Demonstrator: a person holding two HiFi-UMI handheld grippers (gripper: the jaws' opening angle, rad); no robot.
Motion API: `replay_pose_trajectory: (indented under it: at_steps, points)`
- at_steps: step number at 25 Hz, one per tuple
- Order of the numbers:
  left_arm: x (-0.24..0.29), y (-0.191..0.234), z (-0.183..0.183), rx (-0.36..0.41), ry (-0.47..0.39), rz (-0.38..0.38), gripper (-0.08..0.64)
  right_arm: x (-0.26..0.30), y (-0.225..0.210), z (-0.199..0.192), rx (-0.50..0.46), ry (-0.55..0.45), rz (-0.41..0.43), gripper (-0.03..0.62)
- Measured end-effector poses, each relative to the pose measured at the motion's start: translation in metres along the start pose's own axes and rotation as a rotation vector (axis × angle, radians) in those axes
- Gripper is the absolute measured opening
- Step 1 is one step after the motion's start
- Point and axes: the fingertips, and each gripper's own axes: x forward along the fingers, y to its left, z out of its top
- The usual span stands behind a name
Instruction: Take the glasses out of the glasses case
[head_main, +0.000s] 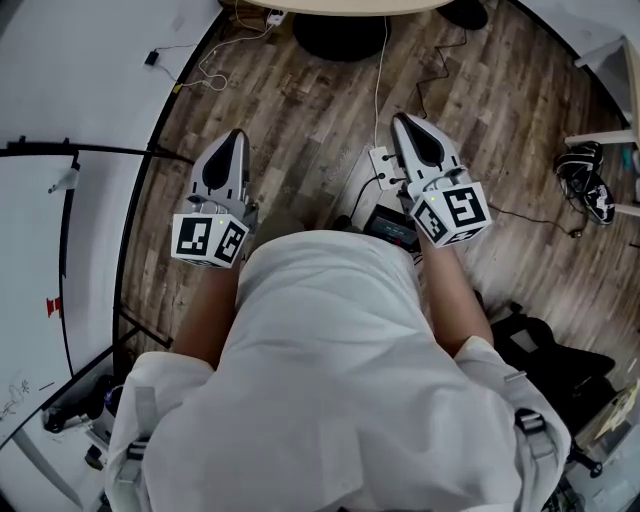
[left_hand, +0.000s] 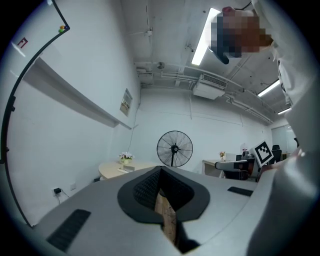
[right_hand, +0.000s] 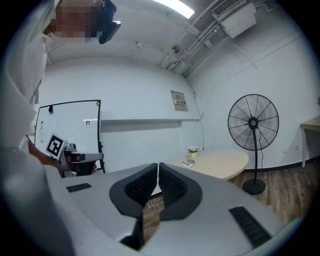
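Note:
No glasses case and no glasses show in any view. I hold both grippers level in front of my body, above a wooden floor. The left gripper (head_main: 237, 136) is shut with nothing between its pads; its own view has the tips meeting (left_hand: 160, 170). The right gripper (head_main: 400, 119) is also shut and empty, and its tips touch in its own view (right_hand: 158, 165). A round beige table (right_hand: 220, 162) stands ahead, with a small flower pot (right_hand: 192, 150) and a flat object that is too small to identify.
A standing fan (right_hand: 253, 122) is next to the table. A whiteboard on a black frame (head_main: 60, 200) stands at the left. A power strip (head_main: 380, 160), cables and a black device (head_main: 392, 225) lie on the floor by my feet, and dark gear (head_main: 585, 180) lies at the right.

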Motion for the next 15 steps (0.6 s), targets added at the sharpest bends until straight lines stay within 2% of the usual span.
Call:
replay_pose_trajectory:
  at_steps: [8, 15]
  points:
    - [0.004, -0.001, -0.01, -0.011, 0.034, -0.004, 0.006, -0.008, -0.016, -0.012, 0.051, -0.003, -0.029, 0.026]
    - [0.033, 0.006, -0.014, -0.029, 0.03, -0.03, 0.006, 0.004, -0.03, -0.015, 0.059, 0.015, -0.042, 0.026]
